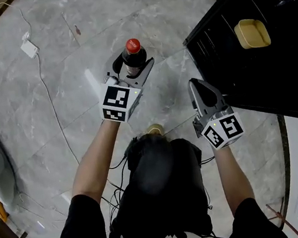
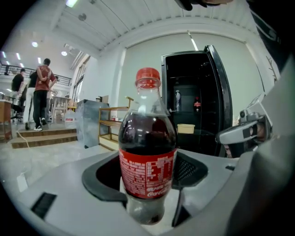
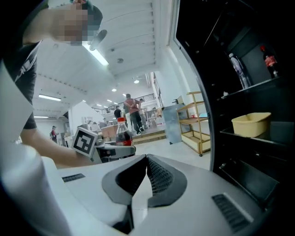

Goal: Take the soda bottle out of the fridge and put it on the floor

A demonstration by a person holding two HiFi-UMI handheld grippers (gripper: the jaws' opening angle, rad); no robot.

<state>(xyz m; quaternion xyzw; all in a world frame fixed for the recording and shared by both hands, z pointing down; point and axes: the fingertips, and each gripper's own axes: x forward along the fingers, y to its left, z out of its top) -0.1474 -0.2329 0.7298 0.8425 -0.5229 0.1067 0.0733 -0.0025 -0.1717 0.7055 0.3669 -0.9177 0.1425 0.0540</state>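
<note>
A soda bottle (image 1: 133, 56) with a red cap, red label and dark drink stands upright between the jaws of my left gripper (image 1: 132, 68), which is shut on it above the grey marble floor (image 1: 60, 57). The left gripper view shows the soda bottle (image 2: 147, 156) gripped at its label and lower body. My right gripper (image 1: 200, 86) is shut with nothing in it, hovering beside the open black fridge (image 1: 260, 42). From the right gripper view the right gripper (image 3: 146, 161) has its pads touching, and the soda bottle (image 3: 122, 133) appears to the left.
The fridge door (image 2: 220, 101) stands open, with a yellow tub (image 1: 252, 33) on a shelf and another bottle (image 3: 269, 60) higher up. A white cable and adapter (image 1: 30, 48) lie on the floor at left. Wooden shelving (image 2: 113, 129) and people (image 2: 42, 92) are in the background.
</note>
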